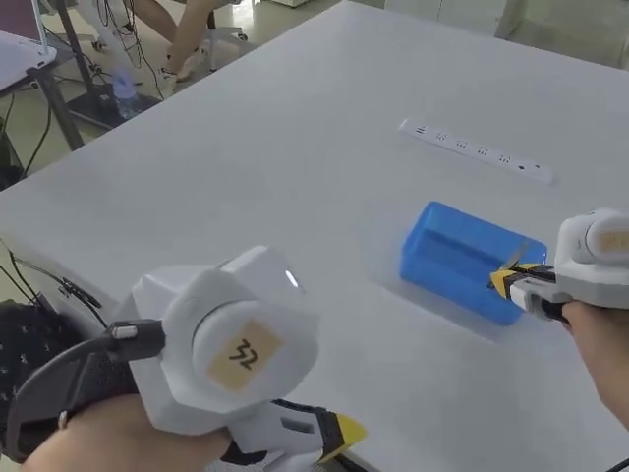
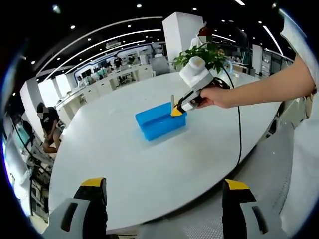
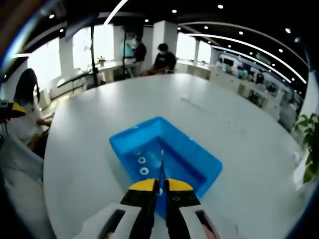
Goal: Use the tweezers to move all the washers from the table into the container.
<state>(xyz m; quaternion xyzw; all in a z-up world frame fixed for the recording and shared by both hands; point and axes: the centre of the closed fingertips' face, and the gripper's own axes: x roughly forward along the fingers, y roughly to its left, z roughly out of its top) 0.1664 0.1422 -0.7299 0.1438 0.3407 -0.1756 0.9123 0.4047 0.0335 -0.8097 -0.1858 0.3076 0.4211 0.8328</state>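
- A big open-plan office or lab hall — bright, white and wide, not a home.
- The dark ceiling carries rows of recessed spotlights (image 3: 220,6) and long curved light strips.
- A square white pillar (image 2: 180,30) rises far behind the table.
- The work surface is a large white round table (image 1: 295,147) with a white power strip (image 1: 477,150) lying on its far right part.
- Long white counters (image 2: 119,74) run along the far side, and people sit at desks there (image 3: 163,57).
- A potted plant (image 2: 204,52) stands at the table's far edge.
- At the far left, loose cables (image 1: 108,39) hang under a desk — a water bottle (image 1: 125,90) stands on the floor beside them.
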